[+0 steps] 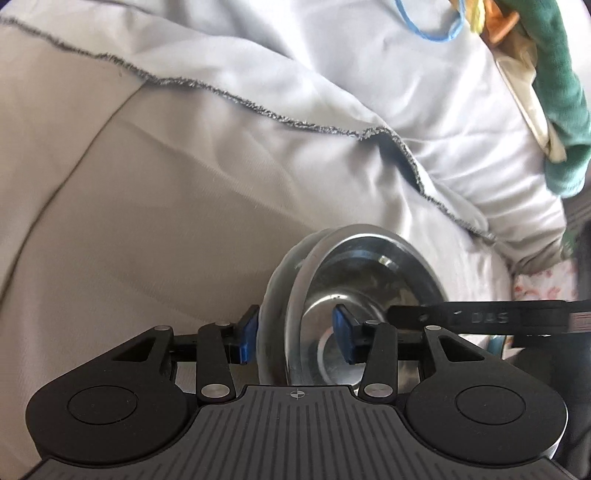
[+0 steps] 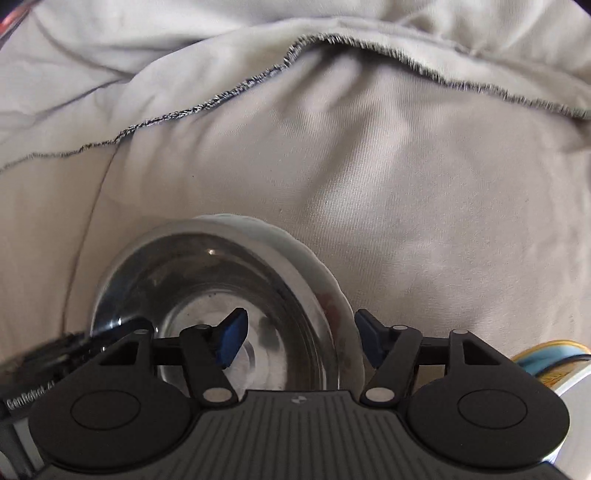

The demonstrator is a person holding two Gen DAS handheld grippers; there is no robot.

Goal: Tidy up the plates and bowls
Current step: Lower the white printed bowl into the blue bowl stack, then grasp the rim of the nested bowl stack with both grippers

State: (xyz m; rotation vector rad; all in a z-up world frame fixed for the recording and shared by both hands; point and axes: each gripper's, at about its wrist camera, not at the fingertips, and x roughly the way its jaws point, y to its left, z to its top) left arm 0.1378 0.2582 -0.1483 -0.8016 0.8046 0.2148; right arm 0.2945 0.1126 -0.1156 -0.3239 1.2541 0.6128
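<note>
A shiny steel bowl (image 1: 369, 280) sits on the grey cloth, and its left rim stands between my left gripper's (image 1: 295, 338) blue pads (image 1: 246, 339). The jaws are wide apart, one pad outside the wall and one inside. The same bowl shows in the right wrist view (image 2: 229, 280), with its right rim between my right gripper's (image 2: 299, 341) blue pads (image 2: 232, 341), also wide apart. The right gripper's black finger crosses the left wrist view (image 1: 480, 318). Neither gripper visibly presses the rim.
Wrinkled grey cloth (image 1: 166, 184) with a frayed dark hem covers the surface. A green cloth (image 1: 561, 110) and a blue cord (image 1: 432, 29) lie at the far right. A white dish with blue and yellow trim (image 2: 550, 365) sits at the right edge.
</note>
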